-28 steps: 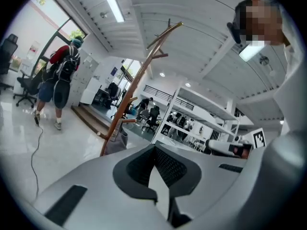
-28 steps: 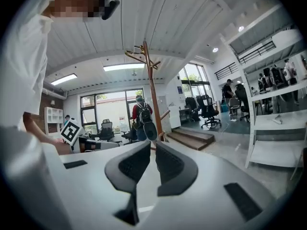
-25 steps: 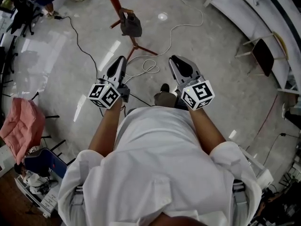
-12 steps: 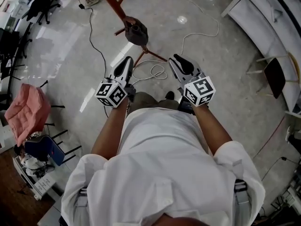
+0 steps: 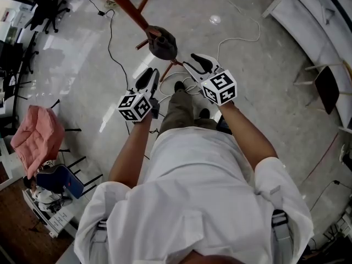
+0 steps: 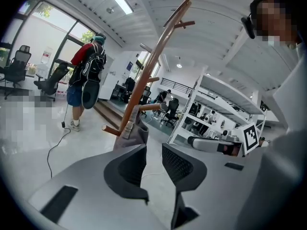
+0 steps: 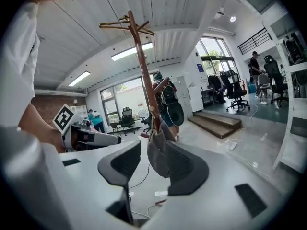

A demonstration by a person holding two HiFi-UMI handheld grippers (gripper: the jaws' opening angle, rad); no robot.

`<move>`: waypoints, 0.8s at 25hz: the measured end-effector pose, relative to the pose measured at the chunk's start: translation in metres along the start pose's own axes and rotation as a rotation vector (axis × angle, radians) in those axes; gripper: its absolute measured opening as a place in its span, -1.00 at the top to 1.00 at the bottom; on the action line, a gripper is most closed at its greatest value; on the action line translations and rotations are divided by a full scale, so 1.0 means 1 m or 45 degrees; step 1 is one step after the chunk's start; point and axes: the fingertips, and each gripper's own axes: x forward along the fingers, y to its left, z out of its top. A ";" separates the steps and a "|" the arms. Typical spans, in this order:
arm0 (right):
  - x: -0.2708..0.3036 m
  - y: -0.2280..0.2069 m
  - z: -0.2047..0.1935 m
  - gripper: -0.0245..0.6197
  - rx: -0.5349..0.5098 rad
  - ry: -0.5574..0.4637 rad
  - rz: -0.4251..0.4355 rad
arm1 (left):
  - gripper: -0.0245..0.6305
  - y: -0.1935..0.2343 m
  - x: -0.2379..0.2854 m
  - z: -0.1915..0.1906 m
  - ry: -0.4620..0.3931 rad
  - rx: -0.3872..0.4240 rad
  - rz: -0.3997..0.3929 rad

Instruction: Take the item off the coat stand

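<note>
A brown wooden coat stand [image 5: 125, 4] leans across the upper left of the head view, with a grey bag [image 5: 163, 44] hanging on one of its pegs. My left gripper [image 5: 149, 75] is just below and left of the bag, its jaws opening with nothing between them. My right gripper [image 5: 193, 61] is close to the bag's right side, also opening. In the right gripper view the bag [image 7: 159, 150] hangs just ahead in the gap of the right gripper [image 7: 151, 166], and the pads do not press on it. From the left gripper [image 6: 153, 164] the bag [image 6: 136, 133] shows beyond the fingertips.
White cable [image 5: 181, 82] coils on the floor round the stand's feet. A pink cloth [image 5: 36, 139] lies over a chair at left. White benches [image 5: 308, 15] and a dark chair [image 5: 329, 87] line the right side. A person with a backpack [image 6: 87, 78] walks behind the stand.
The person has stepped towards the stand and both grippers are nearer the bag. The right gripper moved up and left beside it. Both pairs of jaws have parted.
</note>
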 end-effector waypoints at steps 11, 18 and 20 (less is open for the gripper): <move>0.099 -0.063 -0.024 0.45 0.028 0.160 -0.038 | 0.43 0.057 0.069 -0.017 0.197 0.025 0.077; 0.150 -0.080 -0.029 0.46 -0.167 0.250 0.024 | 0.36 0.074 0.089 -0.028 0.303 -0.007 0.128; 0.160 -0.079 -0.031 0.46 -0.229 0.285 0.056 | 0.35 0.075 0.094 -0.029 0.318 -0.016 0.117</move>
